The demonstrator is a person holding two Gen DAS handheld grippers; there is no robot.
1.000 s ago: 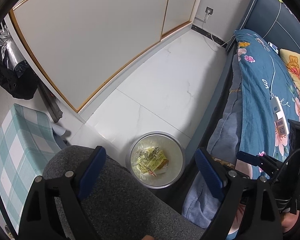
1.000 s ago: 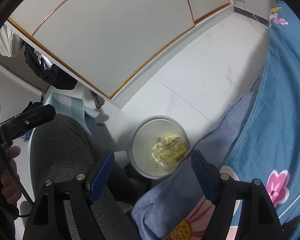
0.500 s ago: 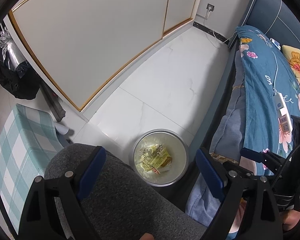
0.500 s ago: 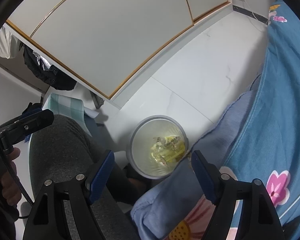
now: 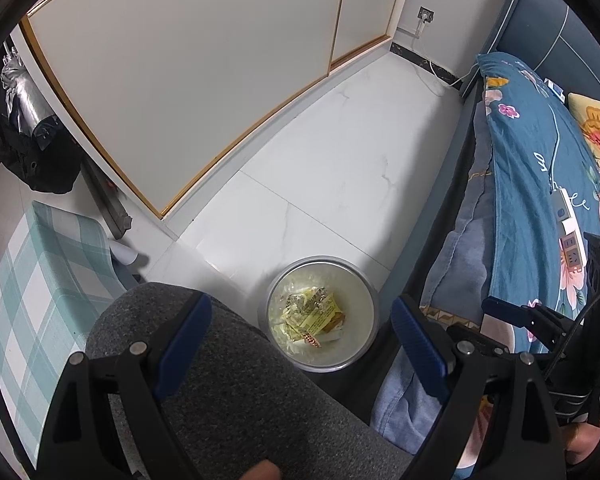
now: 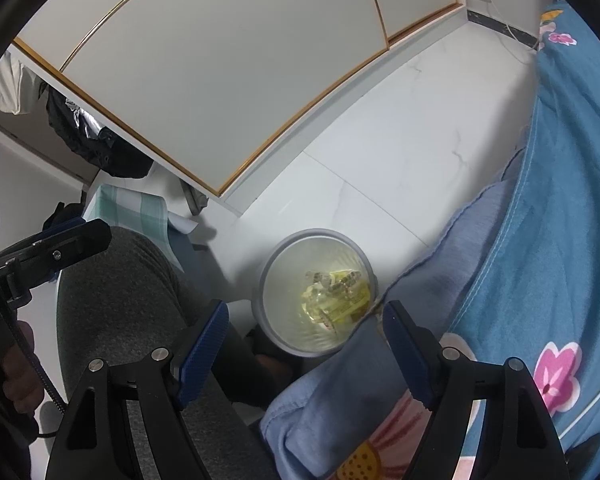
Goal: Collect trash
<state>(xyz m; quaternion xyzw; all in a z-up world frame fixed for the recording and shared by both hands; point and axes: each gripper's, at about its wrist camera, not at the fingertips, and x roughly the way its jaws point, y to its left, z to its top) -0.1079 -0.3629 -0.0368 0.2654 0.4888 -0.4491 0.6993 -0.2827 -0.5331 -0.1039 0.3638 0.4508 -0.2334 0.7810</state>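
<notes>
The fingers of the left gripper (image 5: 300, 344) are held wide apart and nothing is gripped between them; the right gripper (image 6: 305, 340) is spread in the same way and is also empty. Below and between both pairs, the trash bin (image 5: 364, 276) is seen on the white floor (image 5: 340, 160), just beside the bed (image 5: 540, 200). Yellow wrappers (image 5: 310, 312) are lying inside its liner. No loose trash is visible on the floor. For the step in hand, it is judged that the liner rim should be gripped, not the wrappers, and lifted straight upward.
</notes>
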